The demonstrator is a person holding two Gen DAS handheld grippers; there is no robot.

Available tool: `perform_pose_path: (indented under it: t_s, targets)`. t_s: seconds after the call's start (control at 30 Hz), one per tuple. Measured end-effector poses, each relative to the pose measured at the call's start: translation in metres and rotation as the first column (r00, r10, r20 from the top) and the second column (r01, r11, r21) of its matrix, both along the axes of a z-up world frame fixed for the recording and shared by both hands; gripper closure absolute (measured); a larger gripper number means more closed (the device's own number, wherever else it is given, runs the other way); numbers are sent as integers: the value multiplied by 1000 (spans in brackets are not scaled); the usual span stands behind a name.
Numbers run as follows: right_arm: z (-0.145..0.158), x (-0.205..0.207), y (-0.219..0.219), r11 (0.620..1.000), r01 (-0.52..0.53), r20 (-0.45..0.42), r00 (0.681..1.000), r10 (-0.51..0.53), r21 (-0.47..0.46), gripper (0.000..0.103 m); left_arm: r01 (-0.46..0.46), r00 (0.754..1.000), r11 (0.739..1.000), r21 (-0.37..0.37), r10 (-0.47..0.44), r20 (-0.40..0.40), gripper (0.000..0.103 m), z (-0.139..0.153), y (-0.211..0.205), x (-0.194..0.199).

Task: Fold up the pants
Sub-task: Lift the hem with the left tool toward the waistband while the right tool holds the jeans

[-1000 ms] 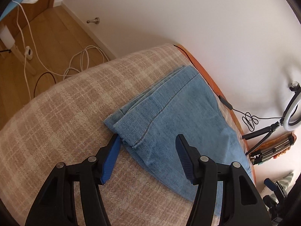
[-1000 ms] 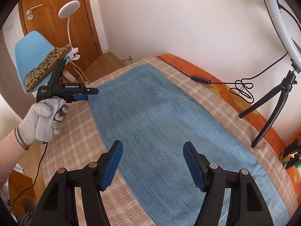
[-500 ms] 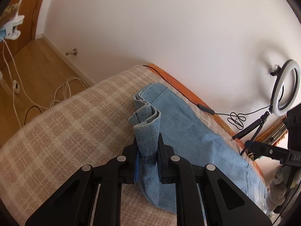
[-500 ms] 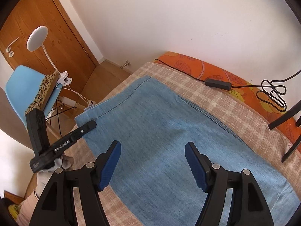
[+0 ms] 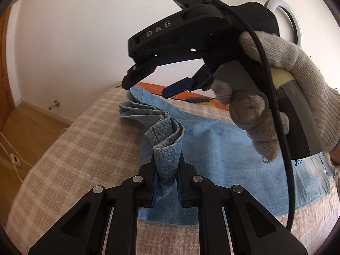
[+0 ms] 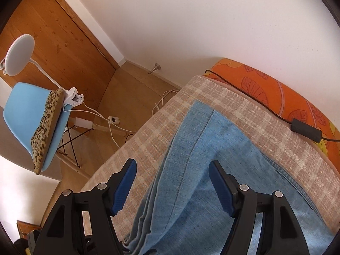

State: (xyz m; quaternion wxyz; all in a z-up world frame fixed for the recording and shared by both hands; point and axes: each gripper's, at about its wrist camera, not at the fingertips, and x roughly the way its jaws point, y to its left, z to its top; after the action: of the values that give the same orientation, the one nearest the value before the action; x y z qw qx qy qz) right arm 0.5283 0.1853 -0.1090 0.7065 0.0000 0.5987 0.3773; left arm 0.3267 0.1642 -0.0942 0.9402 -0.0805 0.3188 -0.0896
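pants point(image 5: 212, 148): soft, heavy denim, hem bunched | left claw point(image 5: 166, 170) pinching hem corner | right claw point(image 6: 172, 187) spread, far hem corner at 12 o'clock suits it

Counts, approx: 1 pr denim pants point(image 5: 212, 155). 2 grippers: left gripper point(image 5: 166, 182), right gripper point(image 6: 173, 189). 1 gloved hand point(image 5: 286, 97). 1 plaid blanket point(image 5: 89, 148), 1 orange sheet point(image 6: 276, 89). 1 blue chair point(image 6: 23, 110) w/ 1 leopard cushion point(image 6: 45, 125). 1 clip lamp point(image 6: 20, 55). 1 ring light point(image 5: 291, 19). 1 wooden door point(image 6: 59, 42), 1 doorstop point(image 6: 155, 68). 1 black cable point(image 6: 303, 127).
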Motion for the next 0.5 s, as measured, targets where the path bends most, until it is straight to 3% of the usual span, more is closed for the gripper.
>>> perform_pose_path:
  t_s: [0.23, 0.43, 0.5]
  targets:
    - [-29, -14, 48, 963, -156, 1, 987, 160, -221, 30, 32, 999, 997, 73, -32, 0, 91, -13, -13, -12]
    - [-52, -32, 68, 904, -248, 9, 963, 268, -349, 31, 43, 999, 996, 71, -43, -8, 91, -14, -16, -14]
    - [-60, -37, 73, 875, -277, 5, 953, 304, -398, 37, 45, 999, 997, 63, -44, -13, 91, -14, -16, -14]
